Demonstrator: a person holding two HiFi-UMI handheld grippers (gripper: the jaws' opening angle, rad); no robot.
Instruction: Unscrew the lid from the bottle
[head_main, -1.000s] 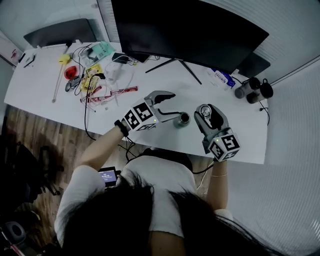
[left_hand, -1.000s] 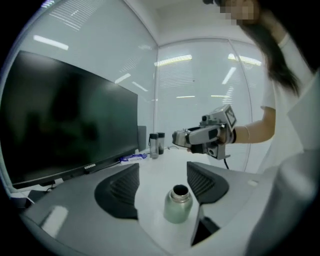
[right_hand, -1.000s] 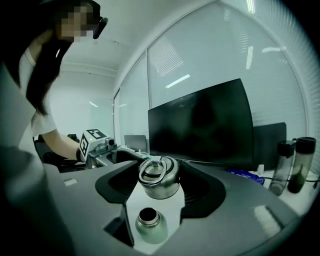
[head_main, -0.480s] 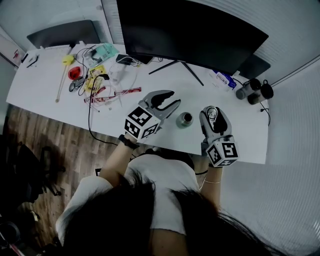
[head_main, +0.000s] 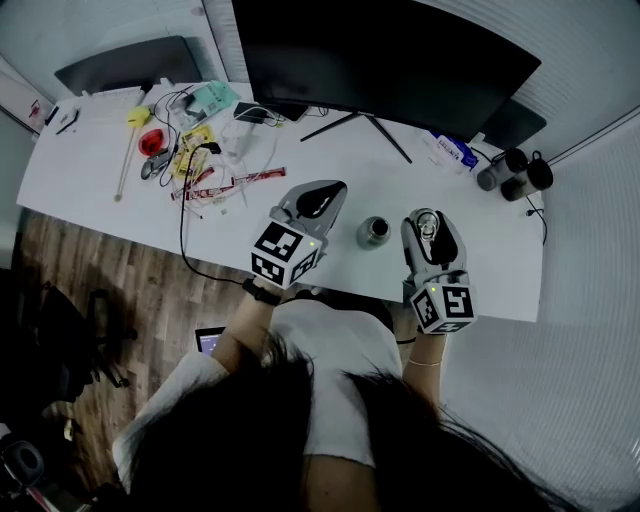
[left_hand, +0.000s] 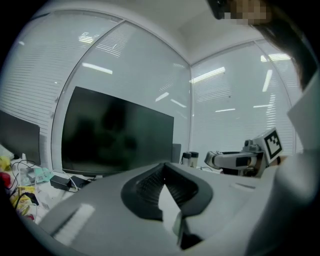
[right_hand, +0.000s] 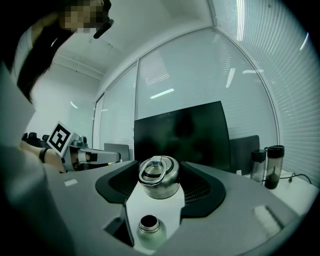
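Already uncapped, steel bottle (head_main: 374, 232), ring-topped lid (right_hand: 159, 177)

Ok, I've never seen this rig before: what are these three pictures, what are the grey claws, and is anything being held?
No robot here: a person holds a two-jaw gripper in each hand. The wide picture is from a camera on their head, looking down at the white table; the other two are from cameras on the grippers. The right gripper is shut on the metal lid, already off the open bottle standing on the table. The left gripper has just closed its jaws on nothing. A monitor, cluttered cables and two tumblers sit further back.
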